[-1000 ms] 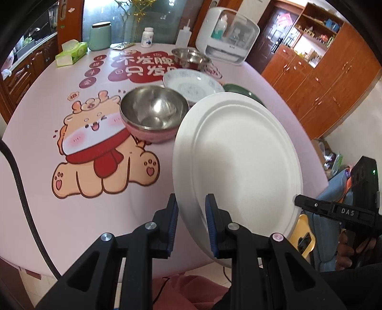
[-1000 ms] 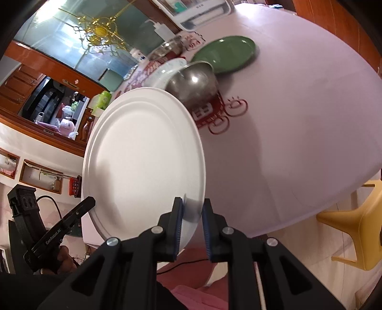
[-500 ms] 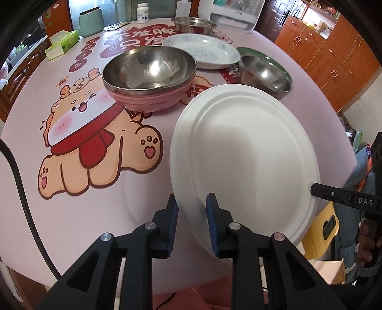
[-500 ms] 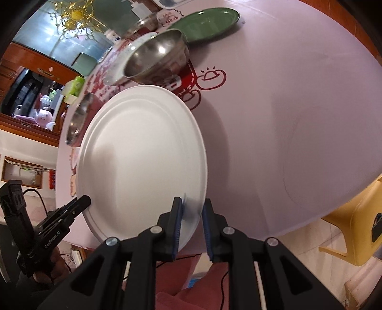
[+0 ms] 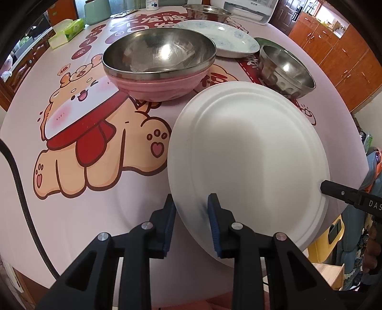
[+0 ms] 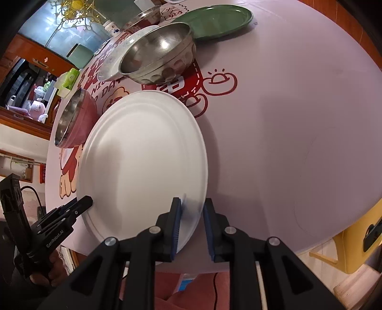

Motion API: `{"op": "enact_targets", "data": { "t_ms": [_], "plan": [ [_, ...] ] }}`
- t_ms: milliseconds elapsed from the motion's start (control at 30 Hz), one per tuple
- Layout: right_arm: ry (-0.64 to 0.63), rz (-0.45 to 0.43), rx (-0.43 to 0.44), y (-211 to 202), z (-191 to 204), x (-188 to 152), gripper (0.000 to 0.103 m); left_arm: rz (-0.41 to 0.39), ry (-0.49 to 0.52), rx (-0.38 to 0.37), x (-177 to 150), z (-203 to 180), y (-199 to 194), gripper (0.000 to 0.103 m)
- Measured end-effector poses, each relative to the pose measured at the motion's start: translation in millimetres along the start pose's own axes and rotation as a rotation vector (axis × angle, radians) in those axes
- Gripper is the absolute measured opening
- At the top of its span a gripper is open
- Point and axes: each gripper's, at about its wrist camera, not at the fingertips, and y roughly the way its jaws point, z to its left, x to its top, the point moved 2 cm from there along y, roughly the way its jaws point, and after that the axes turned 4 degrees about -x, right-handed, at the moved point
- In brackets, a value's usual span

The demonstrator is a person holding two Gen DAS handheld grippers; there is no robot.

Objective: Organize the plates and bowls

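Observation:
A large white plate (image 5: 248,152) is held by both grippers low over the near edge of the pink table (image 5: 133,205); it also shows in the right wrist view (image 6: 143,162). My left gripper (image 5: 191,214) is shut on its near-left rim. My right gripper (image 6: 189,214) is shut on its opposite rim. A steel bowl stacked in a pink bowl (image 5: 160,64) stands behind the plate. A smaller steel bowl (image 5: 284,69) stands to the right, a blue-patterned white plate (image 5: 219,35) behind it, and a green plate (image 6: 214,21) farther off.
Another steel bowl (image 5: 205,10), a white appliance (image 5: 250,9), a tissue box (image 5: 66,31) and a green canister (image 5: 95,12) stand at the far side of the table. A yellow stool (image 6: 358,243) stands beside the table's near edge.
Both grippers have carried the white plate forward and down toward the table. The bowls now look closer. Both grips are unchanged.

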Motion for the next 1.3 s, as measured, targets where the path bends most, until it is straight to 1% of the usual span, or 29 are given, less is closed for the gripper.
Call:
{"op": "enact_targets", "data": {
  "t_ms": [167,233,300,433,500,567,767,900,1000,1167,1300],
  "plan": [
    [-0.008,-0.008,-0.015,0,3,4,0.021,0.005,0.001,0.016,0,-4,4,0.029],
    [-0.01,-0.009,-0.022,1,3,4,0.021,0.002,0.002,0.022,0,-5,5,0.033],
    [-0.012,-0.01,-0.023,1,3,4,0.021,-0.003,0.002,0.031,2,-8,8,0.039],
    [0.0,-0.012,-0.028,-1,1,3,0.028,-0.02,0.0,0.042,3,-10,4,0.044],
    [0.007,-0.016,-0.023,-2,-2,3,0.03,-0.028,-0.001,0.045,2,-10,1,0.05],
    [0.012,-0.023,-0.02,-5,-4,2,0.032,-0.041,-0.003,0.044,1,-11,-4,0.053],
    [0.029,-0.062,-0.018,-16,-11,-2,0.032,-0.077,-0.012,0.054,-4,-9,-21,0.054],
    [0.037,-0.087,-0.016,-26,-14,-5,0.032,-0.099,0.001,0.062,-9,-9,-36,0.054],
    [0.035,-0.096,-0.017,-32,-14,-7,0.032,-0.115,0.011,0.067,-7,-12,-44,0.054],
    [0.035,-0.113,-0.021,-41,-11,-11,0.032,-0.135,-0.006,0.055,-5,-10,-61,0.054],
    [0.038,-0.134,-0.027,-49,-8,-11,0.032,-0.139,-0.005,0.066,0,-6,-69,0.054]
  ]
}}
